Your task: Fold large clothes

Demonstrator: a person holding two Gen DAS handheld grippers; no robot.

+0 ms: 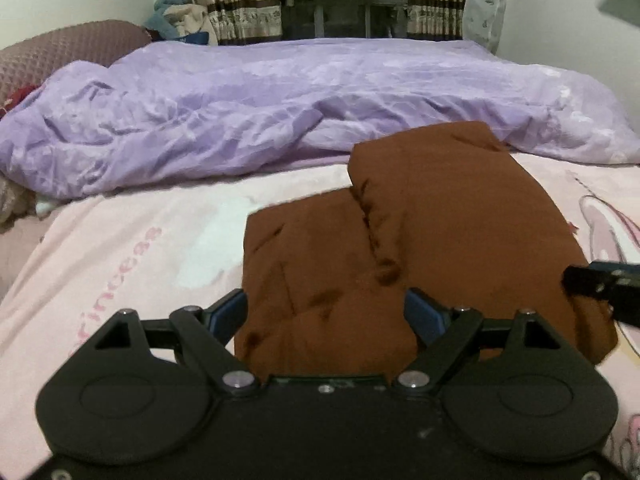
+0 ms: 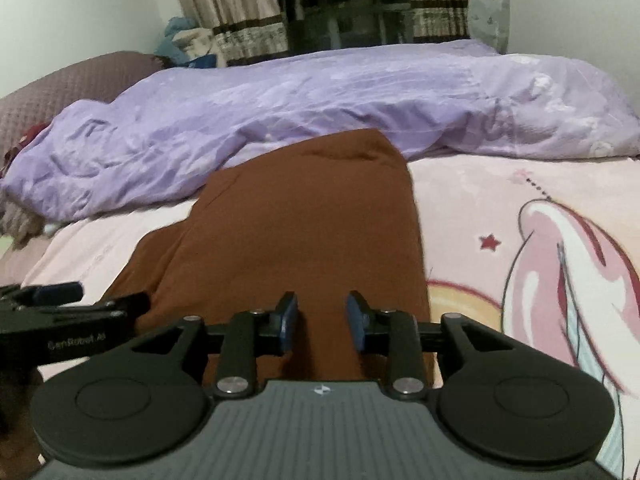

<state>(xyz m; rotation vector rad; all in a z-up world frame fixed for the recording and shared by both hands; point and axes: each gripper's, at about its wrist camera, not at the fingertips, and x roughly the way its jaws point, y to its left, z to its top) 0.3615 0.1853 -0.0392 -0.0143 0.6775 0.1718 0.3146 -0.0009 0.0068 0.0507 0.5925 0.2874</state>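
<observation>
A brown garment [image 1: 440, 216] lies folded on the pink bedsheet [image 1: 120, 248], one layer overlapping another, its far end touching the purple duvet. My left gripper [image 1: 324, 306] hovers over the garment's near left part with its jaws wide open, and the blue pads [image 1: 424, 312] press on nothing. In the right wrist view the same garment [image 2: 312, 208] stretches away from me. My right gripper [image 2: 322, 312] sits over its near end, jaws partly apart, with flat cloth showing in the gap and nothing pinched. Each gripper shows at the edge of the other's view.
A crumpled purple duvet [image 1: 260, 108] runs across the bed behind the garment. A maroon headboard [image 1: 68, 48] and a pile of clothes [image 1: 180, 16] are at the far left. Curtains [image 1: 240, 0] and a dark window close off the back. The sheet carries a pink cartoon print [image 2: 560, 248] on the right.
</observation>
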